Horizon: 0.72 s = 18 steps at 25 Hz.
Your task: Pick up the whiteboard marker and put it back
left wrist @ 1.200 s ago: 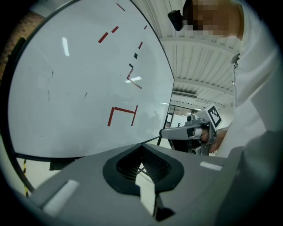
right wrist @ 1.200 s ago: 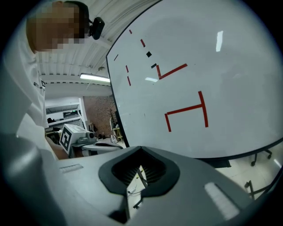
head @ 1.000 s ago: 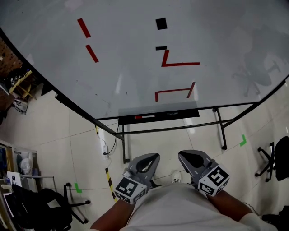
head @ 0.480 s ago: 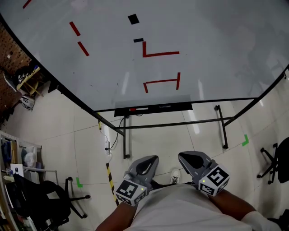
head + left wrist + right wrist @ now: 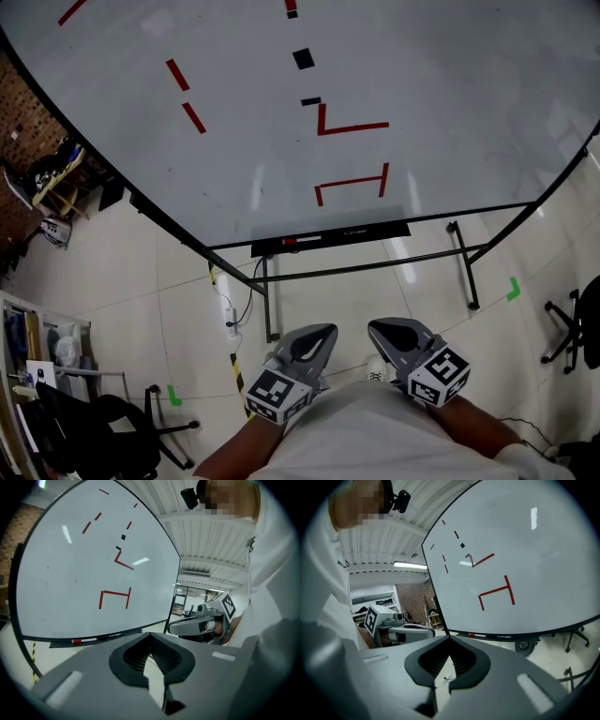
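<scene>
**Black tray under the whiteboard, pale tiled floor below**

The narrow black tray (image 5: 375, 232) runs along the whiteboard's lower edge, and a marker (image 5: 305, 241) with a red cap and white body lies lengthwise on its left part. The floor (image 5: 178, 291) of pale, glossy tiles carries the black legs of the board stand (image 5: 268, 309). A white power strip (image 5: 231, 317) with a dark cable lies just beside the left leg, and a yellow-and-black striped tape line (image 5: 236, 373) runs near it. Two green tape marks (image 5: 174, 396) (image 5: 512, 289) sit well apart. A black office chair (image 5: 112, 436) stands at the lower left, another (image 5: 574, 328) at the right edge.
</scene>
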Each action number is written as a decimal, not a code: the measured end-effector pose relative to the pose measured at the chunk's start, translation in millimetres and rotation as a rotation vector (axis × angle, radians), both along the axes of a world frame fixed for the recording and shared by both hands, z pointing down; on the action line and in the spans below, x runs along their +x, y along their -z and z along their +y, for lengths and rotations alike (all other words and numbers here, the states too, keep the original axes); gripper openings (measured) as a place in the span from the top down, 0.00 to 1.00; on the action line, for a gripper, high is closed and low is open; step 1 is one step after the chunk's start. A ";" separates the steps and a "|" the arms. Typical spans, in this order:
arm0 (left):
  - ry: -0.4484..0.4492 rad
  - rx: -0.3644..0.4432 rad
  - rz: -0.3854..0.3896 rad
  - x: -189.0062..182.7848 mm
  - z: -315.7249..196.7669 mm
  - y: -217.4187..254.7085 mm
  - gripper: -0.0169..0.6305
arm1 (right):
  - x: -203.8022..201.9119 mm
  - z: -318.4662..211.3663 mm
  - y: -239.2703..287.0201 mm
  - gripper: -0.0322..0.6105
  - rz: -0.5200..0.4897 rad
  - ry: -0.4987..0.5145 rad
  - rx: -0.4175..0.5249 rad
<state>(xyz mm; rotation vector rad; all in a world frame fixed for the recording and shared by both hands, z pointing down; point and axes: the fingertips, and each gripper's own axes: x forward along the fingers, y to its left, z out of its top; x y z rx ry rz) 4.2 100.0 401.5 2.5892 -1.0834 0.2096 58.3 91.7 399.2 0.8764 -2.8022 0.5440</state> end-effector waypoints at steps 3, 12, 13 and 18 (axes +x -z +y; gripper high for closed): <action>-0.010 0.005 -0.011 -16.8 -6.6 1.0 0.95 | -15.6 -7.7 1.2 0.95 -0.003 -0.015 -0.006; -0.029 0.019 -0.013 -36.7 -22.7 0.0 0.95 | -30.8 -15.8 -7.3 0.95 0.019 -0.030 -0.026; -0.029 0.020 -0.011 -38.2 -24.2 0.9 0.95 | -32.0 -16.6 -6.6 0.95 0.021 -0.028 -0.024; -0.026 0.010 0.001 -42.3 -28.7 1.4 0.95 | -37.1 -17.7 -7.3 0.95 0.023 -0.016 -0.024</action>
